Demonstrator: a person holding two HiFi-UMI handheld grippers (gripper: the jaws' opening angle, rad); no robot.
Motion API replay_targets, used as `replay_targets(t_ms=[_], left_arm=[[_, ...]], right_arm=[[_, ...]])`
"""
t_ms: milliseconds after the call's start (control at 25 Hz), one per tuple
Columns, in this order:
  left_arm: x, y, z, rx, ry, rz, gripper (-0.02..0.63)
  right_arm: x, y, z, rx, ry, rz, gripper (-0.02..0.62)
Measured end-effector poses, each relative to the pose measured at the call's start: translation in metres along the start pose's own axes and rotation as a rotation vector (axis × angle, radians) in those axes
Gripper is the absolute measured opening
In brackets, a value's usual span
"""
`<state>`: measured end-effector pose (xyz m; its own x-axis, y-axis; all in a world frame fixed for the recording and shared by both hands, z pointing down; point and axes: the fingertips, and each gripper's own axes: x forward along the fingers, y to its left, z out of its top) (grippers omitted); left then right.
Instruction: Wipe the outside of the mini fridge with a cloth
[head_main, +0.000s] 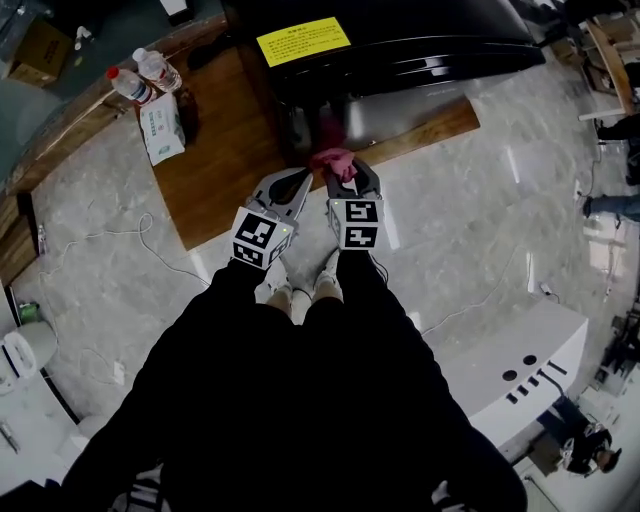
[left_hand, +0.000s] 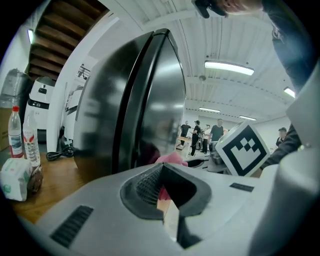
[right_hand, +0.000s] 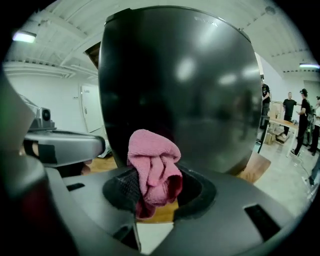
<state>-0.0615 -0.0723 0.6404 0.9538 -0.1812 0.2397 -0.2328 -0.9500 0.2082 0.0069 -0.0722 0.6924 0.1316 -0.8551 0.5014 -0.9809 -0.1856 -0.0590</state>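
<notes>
**Mini fridge**. Black and glossy, with a curved door, set on a wooden platform. The step in hand is judged to be the wiping of the door's lower front. Long, overlapping passes are advised on so shiny a face, with even pressure so that no smears are left. The curve of the door is to be followed, not cut across.

**Right gripper**. Its jaws are clamped on the cloth. The cloth is pink, bunched into a wad that stands proud of the jaw tips, and is held just before the lower front of the fridge. Whether the door is touched cannot be told. The wad is to be led ahead of the jaws, so that only fabric, never the hard tips, is brought against the finish. More surface would probably be covered by a flatter fold.

**Left gripper**. Its jaws are drawn together on nothing, and it is held just beside the right one. It is best held clear of the door, or laid against the fridge should the fridge slide on the platform.

**Count**
- Mini fridge: one.
- Wooden platform: one.
- Grippers: two.
- Tissue packet: one, on the platform to the left of the fridge.
- Bottles: two, upright, just beside the packet.
- Cloth: one.
- Yellow label: one, on the fridge top.
</notes>
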Motion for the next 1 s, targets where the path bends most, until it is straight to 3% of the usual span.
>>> replay_targets(t_ms=[280,640,1000], left_arm=[[0.006,-0.007,-0.006,-0.021,0.013,-0.040,0.006],[0.043,-0.019,-0.004,-0.005,0.024,-0.030,0.006],[0.097,-0.054,0.001,0.004,0.038,-0.008,0.006]], right_arm=[[0.007,-0.010,-0.001,0.024,0.026,-0.063,0.158],[0.013,-0.037,-0.003,-0.008,0.041,-0.020,0.156],[0.011,-0.119,-0.005,0.010,0.069,-0.020,0.156]])
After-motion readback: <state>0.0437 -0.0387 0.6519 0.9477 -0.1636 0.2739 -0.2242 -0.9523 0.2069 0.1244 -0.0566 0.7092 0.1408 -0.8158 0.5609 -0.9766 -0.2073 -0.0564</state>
